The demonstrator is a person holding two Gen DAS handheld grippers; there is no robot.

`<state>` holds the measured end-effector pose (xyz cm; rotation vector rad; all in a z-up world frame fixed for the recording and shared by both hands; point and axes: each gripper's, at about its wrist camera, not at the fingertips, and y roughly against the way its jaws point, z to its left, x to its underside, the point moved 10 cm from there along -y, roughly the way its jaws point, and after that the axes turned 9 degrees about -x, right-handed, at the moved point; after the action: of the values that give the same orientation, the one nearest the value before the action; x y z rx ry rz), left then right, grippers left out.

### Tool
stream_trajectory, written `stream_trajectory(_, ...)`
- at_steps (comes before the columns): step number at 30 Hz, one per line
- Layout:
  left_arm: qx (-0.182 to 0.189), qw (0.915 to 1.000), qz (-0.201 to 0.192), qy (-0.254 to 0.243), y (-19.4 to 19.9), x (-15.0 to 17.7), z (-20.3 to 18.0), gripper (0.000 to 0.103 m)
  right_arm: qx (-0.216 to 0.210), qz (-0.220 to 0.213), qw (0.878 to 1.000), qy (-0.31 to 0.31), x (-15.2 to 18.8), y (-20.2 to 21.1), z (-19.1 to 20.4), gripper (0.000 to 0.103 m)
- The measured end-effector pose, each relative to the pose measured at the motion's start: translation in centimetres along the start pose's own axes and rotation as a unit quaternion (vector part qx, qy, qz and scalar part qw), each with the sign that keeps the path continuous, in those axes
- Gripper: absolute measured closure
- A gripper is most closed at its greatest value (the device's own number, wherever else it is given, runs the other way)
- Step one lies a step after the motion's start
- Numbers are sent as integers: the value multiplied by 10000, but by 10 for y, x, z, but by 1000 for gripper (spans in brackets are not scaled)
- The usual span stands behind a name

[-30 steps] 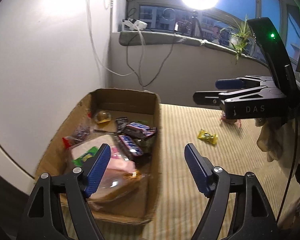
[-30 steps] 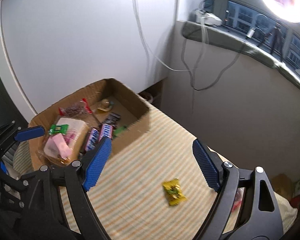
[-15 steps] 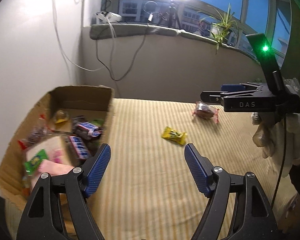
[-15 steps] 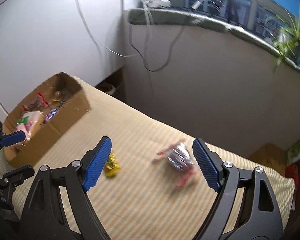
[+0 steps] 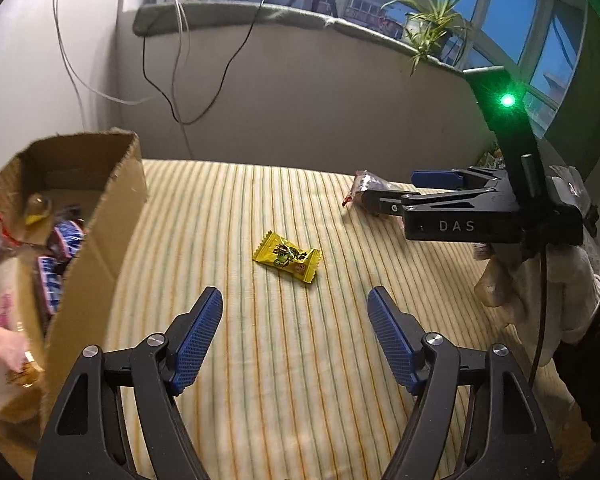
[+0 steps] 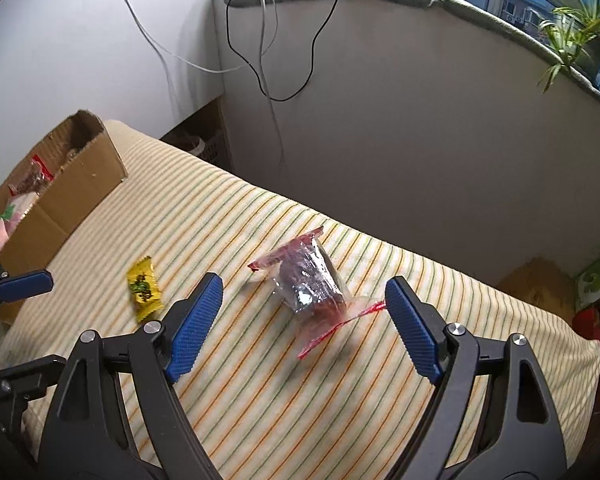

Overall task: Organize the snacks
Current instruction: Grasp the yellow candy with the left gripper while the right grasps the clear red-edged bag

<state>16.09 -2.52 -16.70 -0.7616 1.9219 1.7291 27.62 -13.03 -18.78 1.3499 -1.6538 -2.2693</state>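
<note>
Snacks lie in two places: most are in the box (image 5: 100,216) at the left edge of the striped cloth (image 5: 260,360), and two are loose on the cloth. Box contents visible from the left wrist view include blue-wrapped bars (image 5: 66,236), a small yellow piece (image 5: 36,210) and pale packets near the front; the rest is too blurred to name.

Loose item one — a yellow candy (image 5: 287,256) — lies flat on the cloth, near the box but apart from it, ahead of the left gripper (image 5: 294,340). That gripper's jaws stand wide apart with nothing between them; they have just been closing slightly, and the pads touch nothing.

Loose item two — a clear packet (image 6: 310,280) with red sealed ends and dark contents — lies farther from the box, beyond the candy. The right gripper (image 6: 304,328) hangs over it, jaws released and wide, the packet lying ahead of and between the blue pads without contact. In the left wrist view this gripper (image 5: 400,196) partly hides the packet (image 5: 362,184).

A gloved hand (image 5: 540,300) carries the right gripper. Cables (image 6: 260,40) hang down the wall from the sill, where a plant (image 5: 432,28) stands.
</note>
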Motion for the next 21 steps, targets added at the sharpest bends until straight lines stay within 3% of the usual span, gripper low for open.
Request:
stream_trajectory(9,132,9977,408,519,-37,-6,9,36,-65,189,9992,347,-8,-18,8,17)
stream_trajectory(21,-103,9990,440,61,-54,-13,-8,52,-238,321,9986,346,-9,-28,5,17)
